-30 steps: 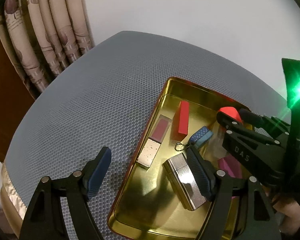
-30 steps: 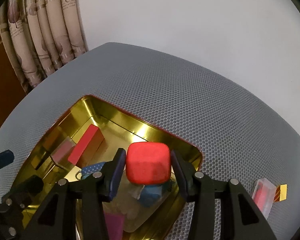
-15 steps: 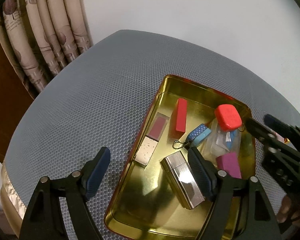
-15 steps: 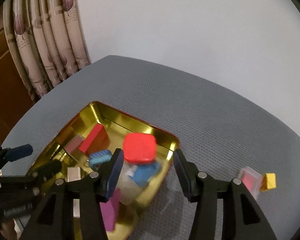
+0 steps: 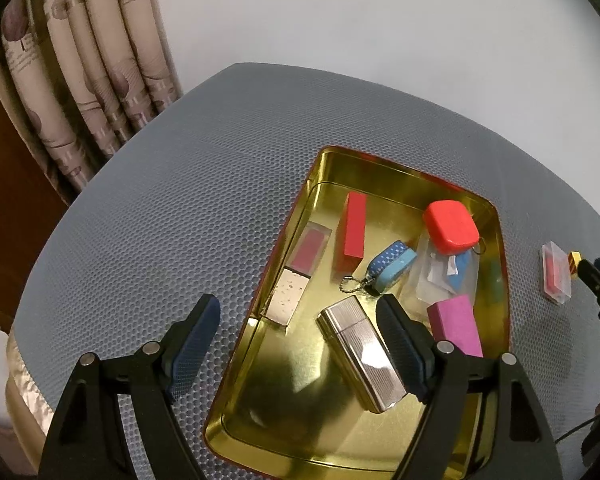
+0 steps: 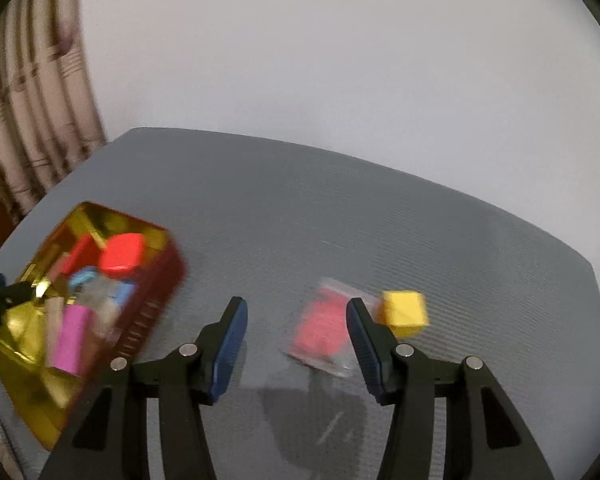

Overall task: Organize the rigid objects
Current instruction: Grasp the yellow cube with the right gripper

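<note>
Left tool apart, empty, over near left rim of gold metal tray holding red rounded-square case. Right tool apart after opening, empty, above grey desk; clear red-filled packet and yellow cube right of tray.

Both wrist views angled down, close, sharing gold tray

You had no readable text, label, brand or number on anything in or beside the gold tin; nothing was legible.
</note>
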